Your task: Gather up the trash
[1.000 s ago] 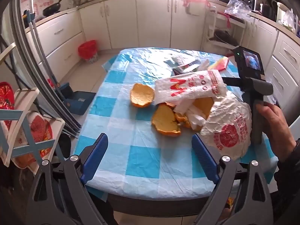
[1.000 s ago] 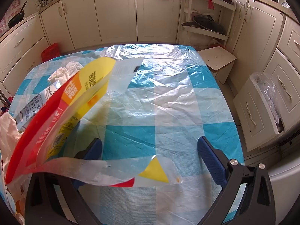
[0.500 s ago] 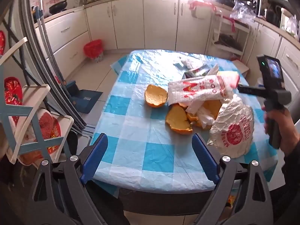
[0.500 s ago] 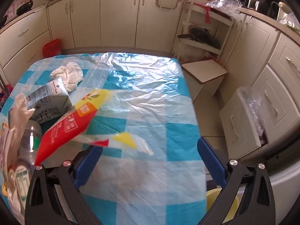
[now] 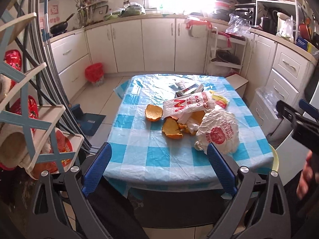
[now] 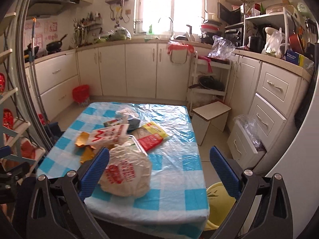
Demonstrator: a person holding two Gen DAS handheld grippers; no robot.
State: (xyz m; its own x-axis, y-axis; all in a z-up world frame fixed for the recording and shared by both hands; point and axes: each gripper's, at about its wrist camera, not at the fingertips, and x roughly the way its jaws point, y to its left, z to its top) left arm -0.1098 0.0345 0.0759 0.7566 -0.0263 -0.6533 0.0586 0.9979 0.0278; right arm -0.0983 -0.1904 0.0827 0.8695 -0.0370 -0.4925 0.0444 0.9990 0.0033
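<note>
**Both claws empty above the littered table**

The left claw point(image 5: 158, 165) stands wide, its jaws having just been opening, with nothing between its blue pads. It hangs over the near edge of the table point(image 5: 139, 145), which wears a blue-and-white checked plastic cover. The right claw point(image 6: 159, 171) is also spread wide and holds nothing; in the left view it shows at the right edge, gripped by a hand point(image 5: 307, 175).

The trash lies in a heap toward the right of the table's middle. Nearest is a crumpled white bag with a red round stamp point(image 5: 218, 133). Beside it lie orange peels point(image 5: 171, 130), with another peel point(image 5: 153, 113) a little apart on the left. A white bag with red lettering point(image 5: 187, 104) rests over the peels. Behind it sits a yellow and red wrapper point(image 6: 152, 136), and farther back a small carton point(image 6: 112, 122) and clear plastic.

A yellow bin point(image 6: 219, 203) stands on the floor by the table's near right corner.
</note>
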